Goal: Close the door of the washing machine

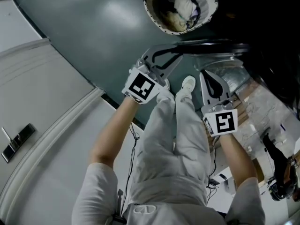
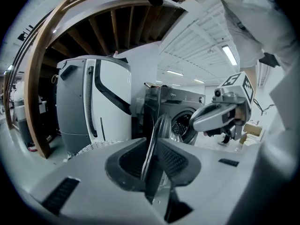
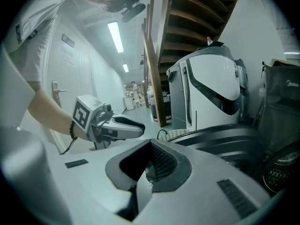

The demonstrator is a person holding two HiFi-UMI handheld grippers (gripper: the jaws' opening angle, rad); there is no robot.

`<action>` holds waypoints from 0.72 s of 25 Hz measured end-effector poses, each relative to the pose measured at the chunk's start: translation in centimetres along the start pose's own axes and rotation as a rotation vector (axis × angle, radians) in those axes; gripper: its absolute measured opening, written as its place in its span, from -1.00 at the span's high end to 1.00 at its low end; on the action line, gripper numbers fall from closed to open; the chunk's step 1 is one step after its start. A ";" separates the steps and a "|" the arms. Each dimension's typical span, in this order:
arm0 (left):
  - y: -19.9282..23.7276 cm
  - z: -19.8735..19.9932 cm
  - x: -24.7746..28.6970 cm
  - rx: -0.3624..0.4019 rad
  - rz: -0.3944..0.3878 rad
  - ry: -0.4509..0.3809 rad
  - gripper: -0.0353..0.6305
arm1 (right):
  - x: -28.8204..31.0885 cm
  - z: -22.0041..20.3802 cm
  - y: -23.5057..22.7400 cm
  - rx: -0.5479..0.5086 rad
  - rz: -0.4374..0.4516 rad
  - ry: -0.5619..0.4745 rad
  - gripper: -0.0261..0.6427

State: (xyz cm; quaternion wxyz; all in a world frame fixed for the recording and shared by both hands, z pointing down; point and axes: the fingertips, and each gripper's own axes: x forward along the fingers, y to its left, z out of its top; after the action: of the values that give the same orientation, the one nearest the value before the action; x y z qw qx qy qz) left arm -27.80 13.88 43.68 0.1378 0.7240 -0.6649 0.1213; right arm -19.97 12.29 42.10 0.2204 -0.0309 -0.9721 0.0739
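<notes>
Left gripper (image 2: 151, 163), jaws apart, points at the door (image 2: 161, 124) edge.

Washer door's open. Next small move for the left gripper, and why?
Probably ease the left gripper forward to the dark round washing machine door and nudge it toward the drum opening. Its jaws stand apart with nothing gripped; the door stands open, edge-on, straight ahead, not yet touched.

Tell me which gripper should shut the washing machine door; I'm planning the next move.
Left, probably. The left gripper is open, its jaws in line with the open door. The right gripper, shut, sits on the drum side, seemingly in the door's path.
</notes>
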 end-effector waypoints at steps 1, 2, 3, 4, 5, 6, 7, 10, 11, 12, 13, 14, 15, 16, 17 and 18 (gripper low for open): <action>0.0 -0.6 0.4 0.000 -0.007 0.009 0.67 | 0.3 -0.5 -0.2 0.004 -0.001 -0.001 0.89; 0.1 -1.2 0.9 -0.001 -0.015 0.016 0.67 | 0.6 -0.9 -0.5 0.007 -0.004 0.000 0.89; 0.1 -1.7 1.3 -0.003 -0.024 0.022 0.65 | 0.9 -1.4 -0.8 0.011 -0.007 0.001 0.89; 0.1 -2.2 1.7 -0.007 -0.035 0.027 0.64 | 1.1 -1.7 -1.1 0.015 -0.011 0.000 0.89; 0.1 -2.6 2.1 -0.009 -0.047 0.034 0.61 | 1.4 -1.9 -1.3 0.021 -0.017 -0.003 0.89; 0.1 -3.1 2.5 -0.009 -0.059 0.043 0.58 | 1.6 -2.0 -1.6 0.030 -0.024 -0.008 0.89; 0.0 -3.5 2.8 -0.004 -0.070 0.054 0.57 | 1.9 -2.1 -1.7 0.041 -0.032 -0.014 0.89; -0.2 -4.6 3.8 0.017 -0.098 0.078 0.55 | 2.3 -2.9 -2.0 0.042 -0.032 -0.011 0.89; -0.2 -4.8 4.1 0.022 -0.105 0.082 0.55 | 2.4 -3.2 -2.0 0.044 -0.032 -0.010 0.89; -0.1 -5.0 4.4 0.026 -0.112 0.086 0.55 | 2.5 -3.4 -2.2 0.051 -0.036 -0.011 0.89; -0.1 -5.2 4.6 0.029 -0.119 0.089 0.55 | 2.6 -3.5 -2.4 0.061 -0.042 -0.014 0.89; 0.0 -5.4 5.0 0.033 -0.125 0.093 0.55 | 2.8 -3.7 -2.5 0.069 -0.047 -0.016 0.89; 0.1 -5.6 5.3 0.036 -0.133 0.097 0.55 | 2.9 -3.9 -2.6 0.069 -0.046 -0.014 0.89; 0.1 -5.8 5.5 0.039 -0.141 0.100 0.55 | 2.9 -4.2 -2.7 0.066 -0.043 -0.011 0.89; 0.1 -6.0 5.7 0.043 -0.152 0.103 0.54 | 2.9 -4.4 -2.7 0.064 -0.040 -0.008 0.89; 0.1 -6.1 5.9 0.048 -0.164 0.105 0.55 | 2.9 -4.6 -2.8 0.064 -0.040 -0.006 0.89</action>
State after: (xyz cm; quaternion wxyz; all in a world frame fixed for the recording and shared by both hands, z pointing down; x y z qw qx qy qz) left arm -27.37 10.57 51.46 0.1646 0.7716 -0.5924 0.1633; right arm -20.69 10.45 47.92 0.2197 -0.0043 -0.9704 0.1007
